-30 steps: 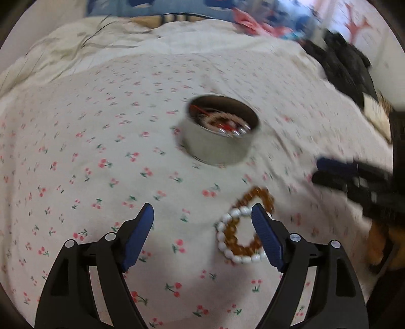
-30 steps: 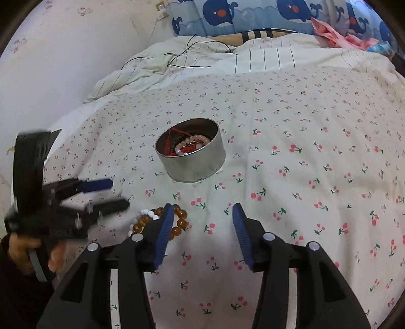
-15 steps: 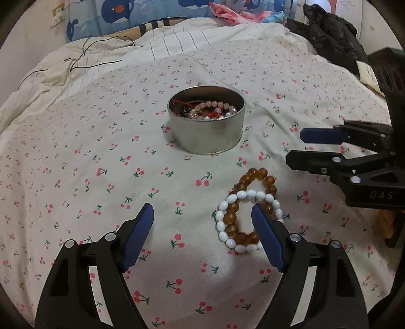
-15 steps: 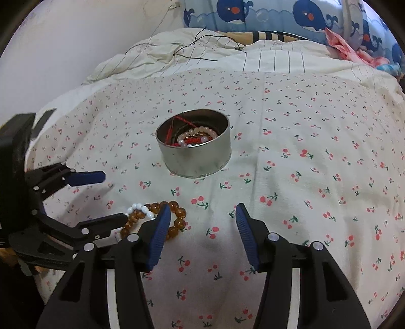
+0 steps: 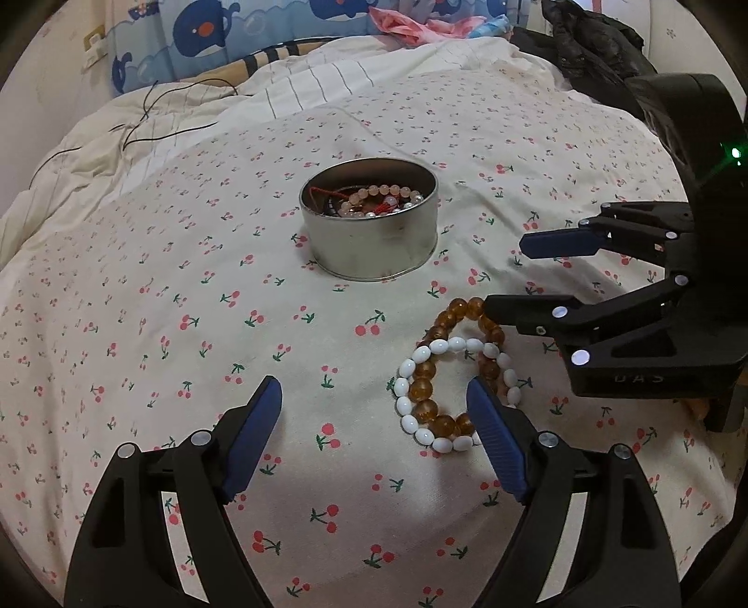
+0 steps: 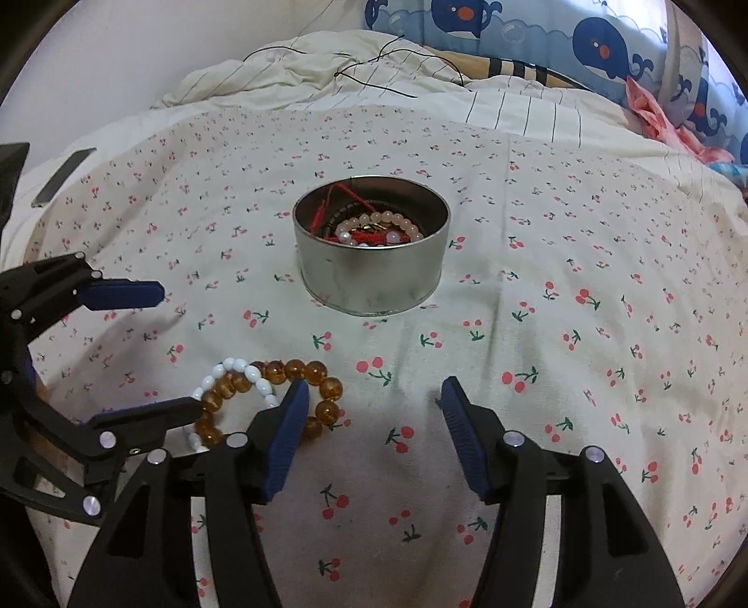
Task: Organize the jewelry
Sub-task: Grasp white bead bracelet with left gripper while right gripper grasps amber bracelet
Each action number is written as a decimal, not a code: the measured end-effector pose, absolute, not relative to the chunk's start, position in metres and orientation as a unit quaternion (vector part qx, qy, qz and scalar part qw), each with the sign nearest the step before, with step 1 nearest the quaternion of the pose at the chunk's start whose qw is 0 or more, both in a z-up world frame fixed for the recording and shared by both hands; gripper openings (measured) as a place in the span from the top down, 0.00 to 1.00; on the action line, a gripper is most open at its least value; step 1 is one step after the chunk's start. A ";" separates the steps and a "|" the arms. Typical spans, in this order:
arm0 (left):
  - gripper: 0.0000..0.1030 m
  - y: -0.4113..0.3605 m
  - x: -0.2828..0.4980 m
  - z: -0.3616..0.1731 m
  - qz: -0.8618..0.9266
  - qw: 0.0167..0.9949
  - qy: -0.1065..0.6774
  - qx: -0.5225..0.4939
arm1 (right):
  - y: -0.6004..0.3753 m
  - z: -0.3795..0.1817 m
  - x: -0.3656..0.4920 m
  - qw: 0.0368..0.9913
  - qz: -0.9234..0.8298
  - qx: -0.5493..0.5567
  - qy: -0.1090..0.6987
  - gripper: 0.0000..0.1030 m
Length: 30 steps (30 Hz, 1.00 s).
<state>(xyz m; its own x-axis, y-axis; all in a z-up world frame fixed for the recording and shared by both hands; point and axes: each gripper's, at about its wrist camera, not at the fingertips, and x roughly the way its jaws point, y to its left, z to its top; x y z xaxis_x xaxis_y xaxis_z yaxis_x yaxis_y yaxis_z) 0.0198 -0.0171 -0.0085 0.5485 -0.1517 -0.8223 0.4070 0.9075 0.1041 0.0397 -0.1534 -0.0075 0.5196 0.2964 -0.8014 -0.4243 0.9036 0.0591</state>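
A round metal tin [image 5: 369,229] stands on the cherry-print bedsheet and holds pink, red and dark bead strings; it also shows in the right wrist view [image 6: 371,248]. A white bead bracelet [image 5: 411,379] lies overlapped with an amber bead bracelet [image 5: 467,308] on the sheet in front of the tin, seen again in the right wrist view as white beads [image 6: 245,372] and amber beads [image 6: 304,372]. My left gripper [image 5: 374,402] is open and empty, its right finger beside the bracelets. My right gripper [image 6: 371,397] is open and empty, its left finger over the amber beads.
The bedsheet [image 5: 187,290] covers a soft, uneven bed. A rumpled striped quilt with a black cable [image 5: 187,103] lies behind the tin. Whale-print pillows [image 6: 584,42] line the back. Dark clothing [image 5: 598,42] sits at the far right. A phone [image 6: 63,177] lies at the left edge.
Both grippers have swung toward the bracelets and closer to each other; the tin now sits more centred in both views. Nothing has been taken hold of.
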 end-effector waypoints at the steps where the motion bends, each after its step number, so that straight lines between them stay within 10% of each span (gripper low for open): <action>1: 0.24 -0.018 0.019 -0.009 -0.161 0.868 0.447 0.143 | -0.153 -0.008 0.040 0.868 0.208 -0.074 0.444 0.44; 30: 0.18 0.033 0.033 0.008 -0.163 0.876 0.450 0.066 | -0.137 -0.014 0.037 0.869 0.177 -0.163 0.431 0.35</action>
